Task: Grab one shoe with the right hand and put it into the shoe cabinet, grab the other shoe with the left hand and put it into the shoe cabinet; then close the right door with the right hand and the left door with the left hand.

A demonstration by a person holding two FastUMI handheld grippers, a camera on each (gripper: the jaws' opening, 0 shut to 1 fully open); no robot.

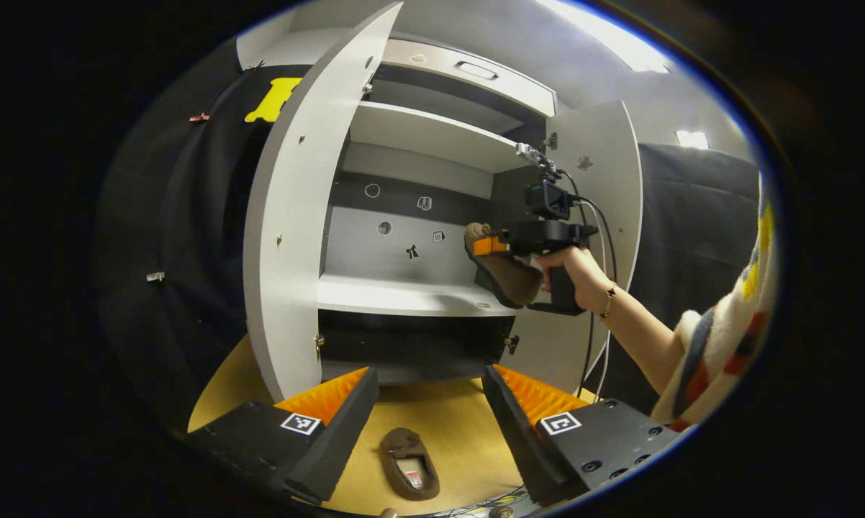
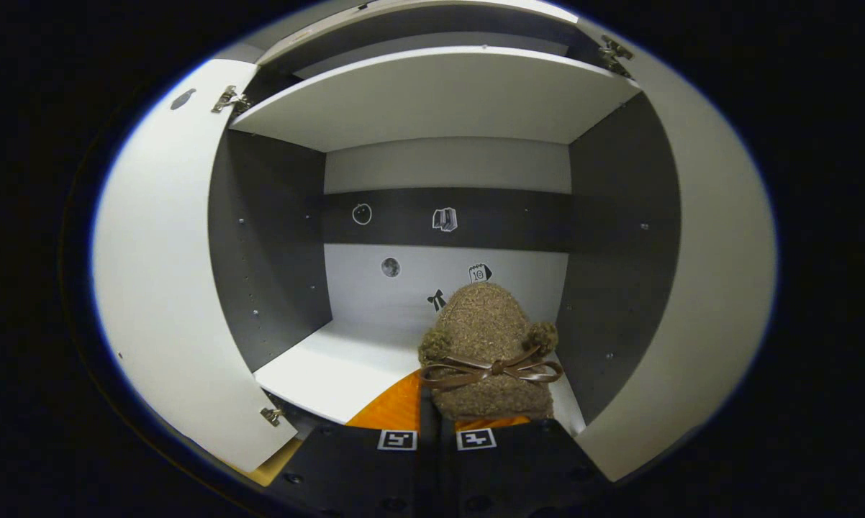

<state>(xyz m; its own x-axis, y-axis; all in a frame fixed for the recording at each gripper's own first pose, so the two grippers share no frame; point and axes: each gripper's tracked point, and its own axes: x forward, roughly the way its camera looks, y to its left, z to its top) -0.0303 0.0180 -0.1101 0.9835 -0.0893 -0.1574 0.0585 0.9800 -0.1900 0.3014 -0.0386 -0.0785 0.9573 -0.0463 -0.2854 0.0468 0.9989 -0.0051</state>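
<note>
A fuzzy brown shoe with a bow sits in my right gripper, which is shut on its heel edge. It hangs just in front of the white middle shelf of the shoe cabinet, toe pointing inward. From the left gripper view, the same shoe and right gripper hover at the shelf's right end, held by a hand. The other brown shoe lies on the wooden floor, opening up, below and between the fingers of my open left gripper.
Both cabinet doors stand open: the left door swings far out, the right door sits behind the hand. A drawer tops the cabinet. Cables trail from the right gripper. Stickers dot the cabinet's back wall.
</note>
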